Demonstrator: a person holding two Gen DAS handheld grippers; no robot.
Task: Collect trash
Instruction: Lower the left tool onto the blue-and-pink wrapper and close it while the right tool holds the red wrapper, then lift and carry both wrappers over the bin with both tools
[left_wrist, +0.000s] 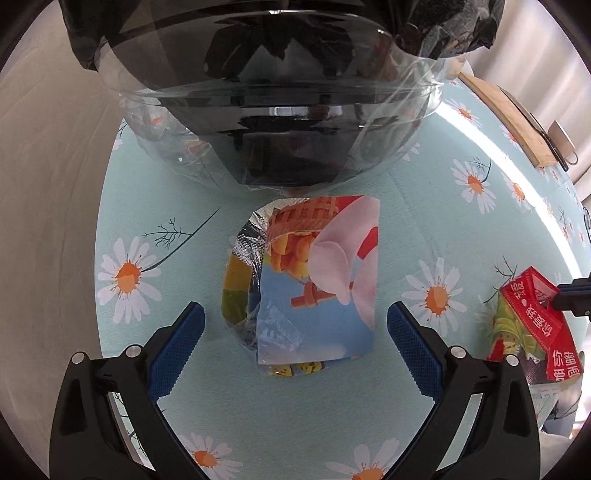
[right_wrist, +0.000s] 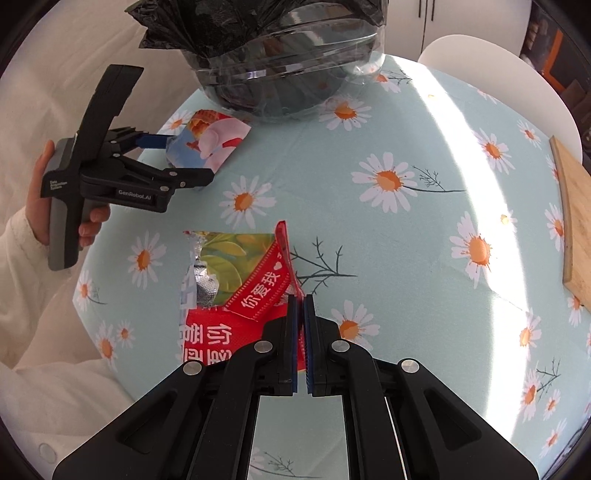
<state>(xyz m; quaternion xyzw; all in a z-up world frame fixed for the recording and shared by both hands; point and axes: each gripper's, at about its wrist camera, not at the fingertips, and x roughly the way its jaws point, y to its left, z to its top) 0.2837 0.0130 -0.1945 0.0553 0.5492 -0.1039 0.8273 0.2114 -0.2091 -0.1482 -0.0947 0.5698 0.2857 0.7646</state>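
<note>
Right gripper (right_wrist: 301, 302) clamped tight on the torn edge of the red snack wrapper (right_wrist: 236, 295), which lies flat on the tabletop (right_wrist: 424, 258) near its front-left edge. Left gripper (left_wrist: 295, 325) spread wide, angled down, blue pads straddling the pink-and-blue snack wrapper (left_wrist: 317, 273) without touching. In the right wrist view, the person's left hand (right_wrist: 44, 199) wraps the handle from the table's left edge, gripper pointing inward. Just beyond that wrapper: clear trash bin with black bag liner (left_wrist: 280, 110). Wooden cutting board (right_wrist: 576, 221) at the far right edge.
</note>
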